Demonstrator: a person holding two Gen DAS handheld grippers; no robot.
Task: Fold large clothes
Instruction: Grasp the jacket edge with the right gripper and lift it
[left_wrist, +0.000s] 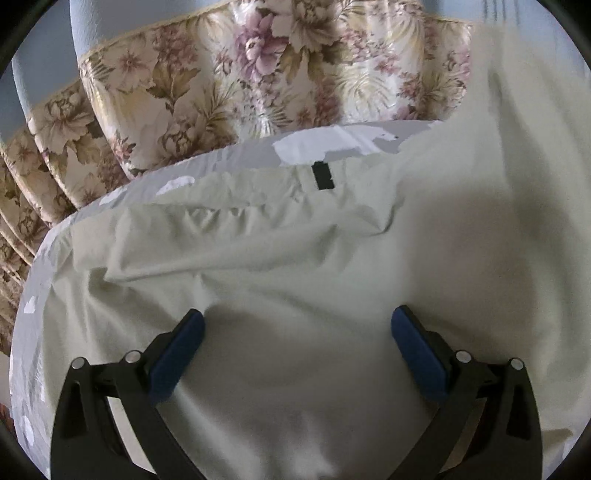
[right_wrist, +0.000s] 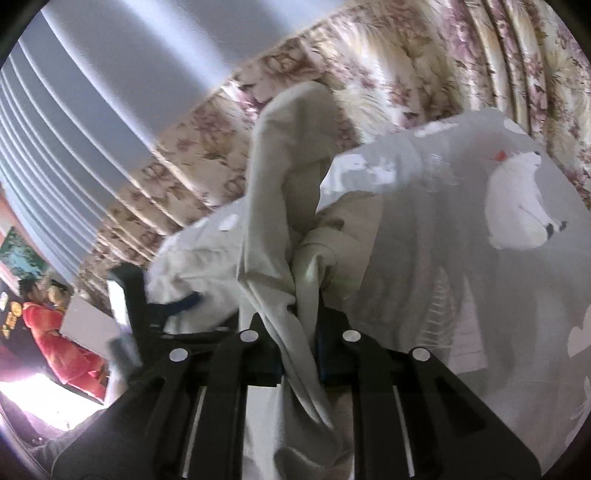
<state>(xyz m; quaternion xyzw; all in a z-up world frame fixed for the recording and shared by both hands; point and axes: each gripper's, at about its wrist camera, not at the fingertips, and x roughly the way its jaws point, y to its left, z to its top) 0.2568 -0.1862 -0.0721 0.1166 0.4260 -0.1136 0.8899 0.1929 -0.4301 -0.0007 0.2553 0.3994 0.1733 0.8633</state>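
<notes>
A large pale green garment (left_wrist: 277, 258) lies spread over a grey sheet with white prints (left_wrist: 332, 144). My left gripper (left_wrist: 297, 325) hovers just above it, jaws wide open, blue pads (left_wrist: 177, 362) on either side, holding nothing. A small black tag (left_wrist: 322, 175) sits at the garment's far edge. In the right wrist view my right gripper (right_wrist: 301, 325) is shut on a bunched fold of the same garment (right_wrist: 284, 192), lifted so the cloth stands up and hangs down between the fingers. The left gripper (right_wrist: 184, 301) shows there at the left, blurred.
Floral curtains (left_wrist: 229, 74) hang behind the bed. The grey sheet with a white animal print (right_wrist: 517, 206) fills the right of the right wrist view. A picture with a figure in red (right_wrist: 55, 332) is at the far left.
</notes>
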